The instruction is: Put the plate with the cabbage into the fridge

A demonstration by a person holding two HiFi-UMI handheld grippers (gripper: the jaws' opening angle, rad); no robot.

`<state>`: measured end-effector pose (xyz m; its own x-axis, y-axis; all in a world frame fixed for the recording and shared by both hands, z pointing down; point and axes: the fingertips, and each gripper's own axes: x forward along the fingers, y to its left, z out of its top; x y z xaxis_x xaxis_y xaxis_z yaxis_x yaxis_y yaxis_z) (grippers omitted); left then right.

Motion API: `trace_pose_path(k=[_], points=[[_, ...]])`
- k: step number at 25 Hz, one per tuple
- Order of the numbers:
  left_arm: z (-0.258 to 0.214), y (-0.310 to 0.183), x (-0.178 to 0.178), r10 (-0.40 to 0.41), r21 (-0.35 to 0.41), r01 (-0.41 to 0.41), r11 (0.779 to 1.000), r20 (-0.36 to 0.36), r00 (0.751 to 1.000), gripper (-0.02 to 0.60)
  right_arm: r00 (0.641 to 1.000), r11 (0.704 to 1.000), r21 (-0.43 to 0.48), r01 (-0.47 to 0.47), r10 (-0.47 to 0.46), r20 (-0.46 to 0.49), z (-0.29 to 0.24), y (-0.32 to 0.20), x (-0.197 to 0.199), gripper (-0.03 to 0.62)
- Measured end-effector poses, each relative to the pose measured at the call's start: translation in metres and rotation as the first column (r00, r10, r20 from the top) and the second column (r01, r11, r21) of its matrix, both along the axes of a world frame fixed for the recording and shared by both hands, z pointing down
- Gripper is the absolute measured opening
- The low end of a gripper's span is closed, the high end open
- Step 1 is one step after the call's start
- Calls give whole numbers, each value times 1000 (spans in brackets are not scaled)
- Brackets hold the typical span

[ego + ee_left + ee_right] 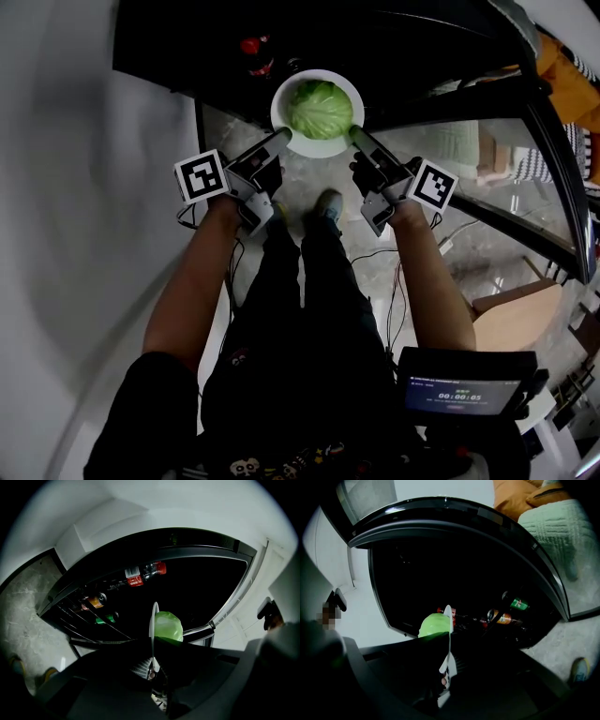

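Note:
A white plate [284,97] carries a green cabbage [321,108] and hangs in front of the dark open fridge [197,42]. My left gripper [284,139] is shut on the plate's left rim and my right gripper [356,137] is shut on its right rim. In the left gripper view the plate [153,620] shows edge-on between the jaws with the cabbage [168,626] to its right. In the right gripper view the plate [448,634] is also edge-on, with the cabbage [434,624] on its left.
A red-capped cola bottle [255,49] lies inside the fridge, and several cans and bottles [97,601] rest on wire racks. The fridge door [553,122] stands open at the right. A cardboard box [516,319] sits on the stone floor to the right, near the person's feet [326,202].

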<state>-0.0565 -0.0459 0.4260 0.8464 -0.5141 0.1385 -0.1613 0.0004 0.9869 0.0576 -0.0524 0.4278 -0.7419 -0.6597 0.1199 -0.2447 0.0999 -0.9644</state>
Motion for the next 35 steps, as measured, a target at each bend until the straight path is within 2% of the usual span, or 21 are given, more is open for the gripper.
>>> trace_pose_path(k=[4, 9, 12, 16, 26, 35], points=[[-5, 0, 0, -6, -29, 7, 1000, 7, 1000, 15, 1000, 1000, -9, -7, 7, 4, -5, -2, 0, 18], [-18, -3, -1, -3, -9, 4, 1000, 30, 1000, 15, 1000, 999, -39, -27, 27, 7, -13, -2, 1, 18], [-12, -2, 1, -8, -30, 9, 1000, 28, 1000, 15, 999, 998, -54, -38, 38, 3, -6, -2, 3, 18], [1, -3, -1, 4, -31, -2, 1000, 78, 997, 15, 999, 997, -60, -47, 47, -1, 3, -2, 5, 18], [-15, -2, -1, -23, -36, 25, 999, 54, 998, 15, 998, 996, -70, -59, 60, 1, -10, 0, 4, 18], [-15, -1, -3, -40, -35, 43, 998, 84, 996, 15, 998, 995, -72, -65, 65, -9, -12, -2, 5, 18]])
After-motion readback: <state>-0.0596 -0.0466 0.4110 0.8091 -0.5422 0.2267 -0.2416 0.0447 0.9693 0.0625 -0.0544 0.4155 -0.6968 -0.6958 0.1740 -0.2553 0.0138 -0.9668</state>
